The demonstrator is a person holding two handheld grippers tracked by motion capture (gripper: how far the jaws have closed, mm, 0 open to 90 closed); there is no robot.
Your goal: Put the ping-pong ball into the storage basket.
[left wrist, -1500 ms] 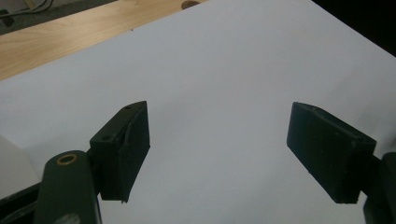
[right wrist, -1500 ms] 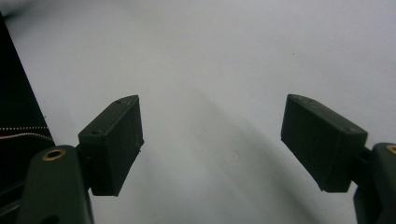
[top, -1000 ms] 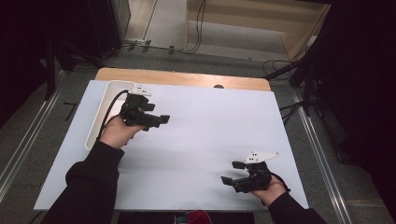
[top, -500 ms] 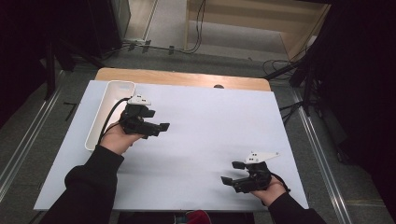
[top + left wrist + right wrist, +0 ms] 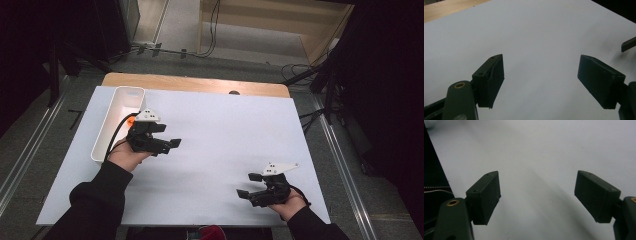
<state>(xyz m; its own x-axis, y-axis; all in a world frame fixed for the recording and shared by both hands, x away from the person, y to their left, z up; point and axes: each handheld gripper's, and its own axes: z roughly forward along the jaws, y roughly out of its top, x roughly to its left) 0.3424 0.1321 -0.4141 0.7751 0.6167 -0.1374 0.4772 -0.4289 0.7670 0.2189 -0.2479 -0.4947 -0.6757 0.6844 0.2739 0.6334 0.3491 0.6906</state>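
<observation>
My left gripper (image 5: 170, 144) hovers level over the white sheet (image 5: 220, 130), jaws parted and empty, just beside the white bin (image 5: 107, 135) holding something orange (image 5: 130, 120). It has drifted from the bin toward me. My right gripper (image 5: 248, 185) rests unmoved, released.

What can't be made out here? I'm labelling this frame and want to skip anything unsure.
- Orange thing in the white tray, high view: mostly hidden behind the left gripper and its cable, too small to name.
- Tray's near end, high view: covered by the left hand.
- Dark spot on the wooden table edge, high view: too small to identify.
</observation>
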